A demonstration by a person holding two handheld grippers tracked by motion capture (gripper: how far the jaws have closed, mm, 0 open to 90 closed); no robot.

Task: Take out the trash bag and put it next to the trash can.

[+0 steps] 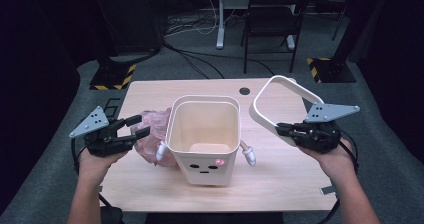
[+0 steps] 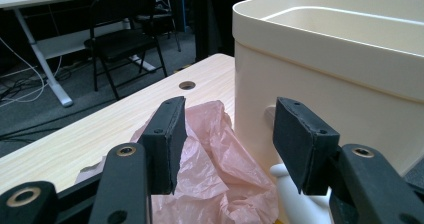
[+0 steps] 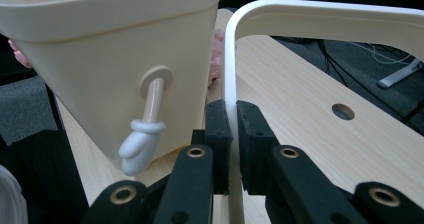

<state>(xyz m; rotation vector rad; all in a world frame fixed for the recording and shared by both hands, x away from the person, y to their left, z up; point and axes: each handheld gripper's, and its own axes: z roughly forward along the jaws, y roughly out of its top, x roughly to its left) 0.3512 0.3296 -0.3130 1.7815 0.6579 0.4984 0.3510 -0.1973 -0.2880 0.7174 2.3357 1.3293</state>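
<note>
**Ring lifted clear of the bin**

Now the right tongs are clamped on the thin wall of a white rim ring, held tilted in the air over the desk's right half, its far end towards the back right corner. In the right gripper view the two pads pinch the ring's edge flat between them. The cream bin stands upright at the middle of the desk, nearer the front edge, with a small face on its front and a white arm-shaped peg on its side. The left tongs stand apart and hold nothing, hovering by the left edge just over a crumpled pink bag that lies against the bin's left wall.
</note>
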